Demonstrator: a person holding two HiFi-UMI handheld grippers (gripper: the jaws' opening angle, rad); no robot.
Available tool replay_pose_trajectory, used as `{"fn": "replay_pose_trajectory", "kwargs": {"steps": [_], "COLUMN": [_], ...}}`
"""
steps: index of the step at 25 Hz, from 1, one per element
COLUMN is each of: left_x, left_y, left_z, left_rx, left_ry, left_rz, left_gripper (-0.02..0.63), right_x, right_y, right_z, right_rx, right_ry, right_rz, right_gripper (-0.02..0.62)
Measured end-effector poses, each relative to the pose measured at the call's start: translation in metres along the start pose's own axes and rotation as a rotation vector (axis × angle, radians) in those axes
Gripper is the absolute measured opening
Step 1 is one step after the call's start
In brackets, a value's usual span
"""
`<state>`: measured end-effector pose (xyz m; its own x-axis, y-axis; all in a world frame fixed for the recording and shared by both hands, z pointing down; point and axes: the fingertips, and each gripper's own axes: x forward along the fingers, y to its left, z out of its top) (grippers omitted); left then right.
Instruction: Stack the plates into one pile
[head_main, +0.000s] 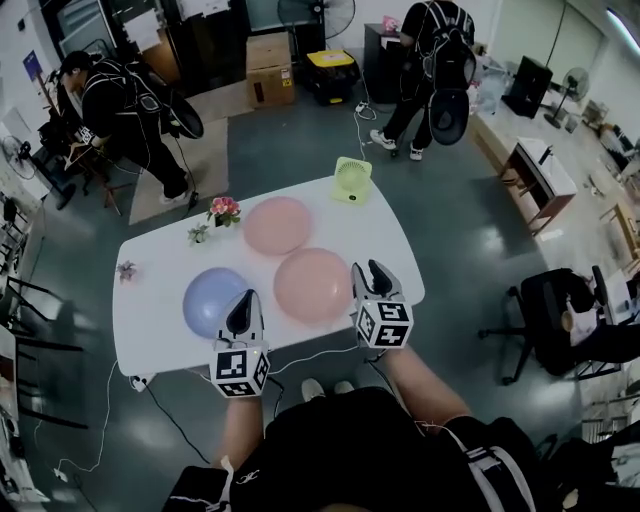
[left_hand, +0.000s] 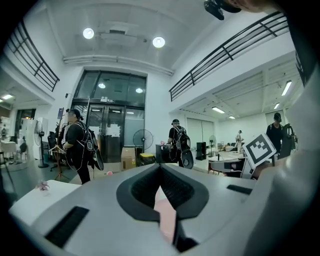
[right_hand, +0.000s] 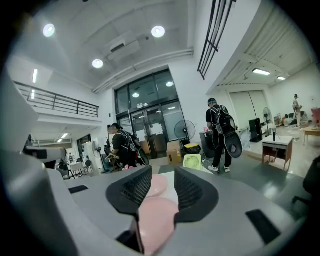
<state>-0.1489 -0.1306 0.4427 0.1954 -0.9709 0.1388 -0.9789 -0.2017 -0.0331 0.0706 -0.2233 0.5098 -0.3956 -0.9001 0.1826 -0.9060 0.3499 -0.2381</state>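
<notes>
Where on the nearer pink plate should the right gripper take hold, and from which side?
Probably the rim at its near right edge, coming from the person's side. The nearer pink plate lies flat on the table, so only the thin rim fits between jaws, and the right gripper, jaws apart, is beside that edge.

left gripper (left_hand: 160, 168) — fingers (left_hand: 142, 188) together | pink plate (left_hand: 166, 218) showing beneath them
</notes>
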Motion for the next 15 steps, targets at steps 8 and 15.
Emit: {"fn": "replay_pose_trajectory", "kwargs": {"steps": [8, 15], "left_x": [0.009, 0.005], "left_y": [0.023, 0.038], "left_z": [-0.015, -0.039], "left_rx": [-0.027, -0.038], "left_ry": [0.023, 0.069], "left_rz": [0.027, 0.048], "left_gripper": [0.011, 0.011], "right_x": [0.042, 0.066], "right_y": [-0.016, -0.023], "right_z": [-0.059, -0.157], "right_rx": [0.055, 0.066], "right_ry": [0.175, 0.405], "right_rz": [-0.027, -0.068], "right_gripper": [0.147, 0.149]}}
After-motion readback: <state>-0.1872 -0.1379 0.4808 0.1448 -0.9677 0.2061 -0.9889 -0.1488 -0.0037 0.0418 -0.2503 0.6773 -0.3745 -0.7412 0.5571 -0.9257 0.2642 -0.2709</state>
